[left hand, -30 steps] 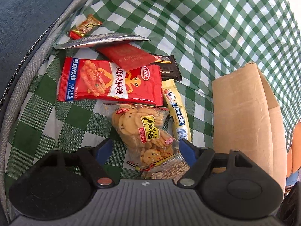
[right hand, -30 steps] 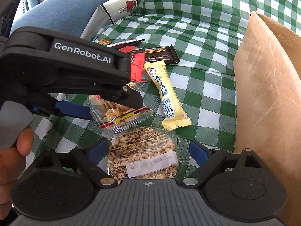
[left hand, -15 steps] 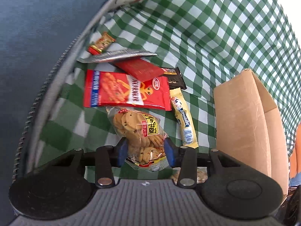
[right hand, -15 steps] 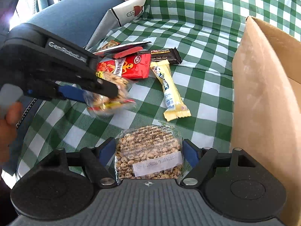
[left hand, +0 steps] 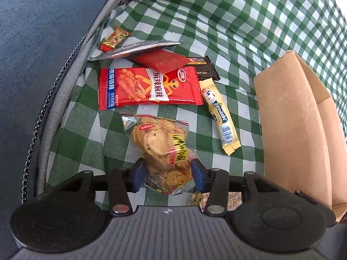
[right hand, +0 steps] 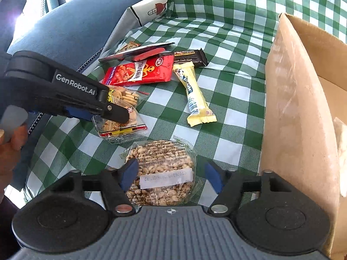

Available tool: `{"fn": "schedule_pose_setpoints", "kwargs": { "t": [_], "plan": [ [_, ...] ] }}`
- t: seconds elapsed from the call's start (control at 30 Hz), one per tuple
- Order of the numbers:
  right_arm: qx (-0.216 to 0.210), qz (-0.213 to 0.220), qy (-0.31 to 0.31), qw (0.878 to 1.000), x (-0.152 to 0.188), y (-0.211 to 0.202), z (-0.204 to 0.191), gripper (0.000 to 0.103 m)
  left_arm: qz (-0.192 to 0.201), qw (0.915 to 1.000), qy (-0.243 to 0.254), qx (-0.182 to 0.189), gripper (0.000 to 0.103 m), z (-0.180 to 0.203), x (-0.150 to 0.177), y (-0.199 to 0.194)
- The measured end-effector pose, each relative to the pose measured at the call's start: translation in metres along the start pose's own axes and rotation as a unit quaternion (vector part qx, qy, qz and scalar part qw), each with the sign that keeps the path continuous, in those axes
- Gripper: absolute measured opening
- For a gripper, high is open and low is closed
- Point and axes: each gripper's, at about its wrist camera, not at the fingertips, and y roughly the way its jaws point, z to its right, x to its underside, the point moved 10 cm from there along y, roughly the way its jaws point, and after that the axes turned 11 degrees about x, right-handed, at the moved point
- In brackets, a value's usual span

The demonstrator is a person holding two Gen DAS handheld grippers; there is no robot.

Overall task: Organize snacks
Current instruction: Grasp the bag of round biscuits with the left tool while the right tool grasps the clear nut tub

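L gripper [left hand: 166, 174] clamps the cookie bag [left hand: 161, 147]; R gripper [right hand: 171, 176], jaws unclenched, straddles the puffed-grain pack [right hand: 161, 169]; next both likely go into the cardboard box [right hand: 299, 117].

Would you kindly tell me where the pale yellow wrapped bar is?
The pale yellow wrapped bar lies on the green checked cloth, between the red snack packet and the cardboard box.

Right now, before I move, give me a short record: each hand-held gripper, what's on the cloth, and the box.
left hand-held gripper: shut on cookie bag; jaws just eased open slightly
right hand-held gripper: open; jaws just closing around grain pack, one pad clear of it
on cloth: red pack, yellow bar, dark bar, more behind
box: open, right of the snacks
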Motion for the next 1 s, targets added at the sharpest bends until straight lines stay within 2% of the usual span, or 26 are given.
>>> {"fn": "schedule_pose_setpoints", "kwargs": {
  "t": [0.3,0.5,1.0],
  "plan": [
    [-0.013,-0.017,-0.013,1.0,0.003,0.007,-0.01,0.088,-0.012,0.9999,0.002,-0.009,0.062,0.0,0.0,0.008],
    [-0.004,-0.029,-0.037,0.999,0.009,0.012,-0.016,0.09,-0.013,0.9999,-0.004,-0.011,0.066,-0.002,0.0,0.008],
    [0.001,-0.046,-0.032,0.998,0.013,0.014,-0.013,0.091,-0.004,0.9999,-0.012,-0.01,0.066,-0.001,-0.001,0.006]
  ]
}}
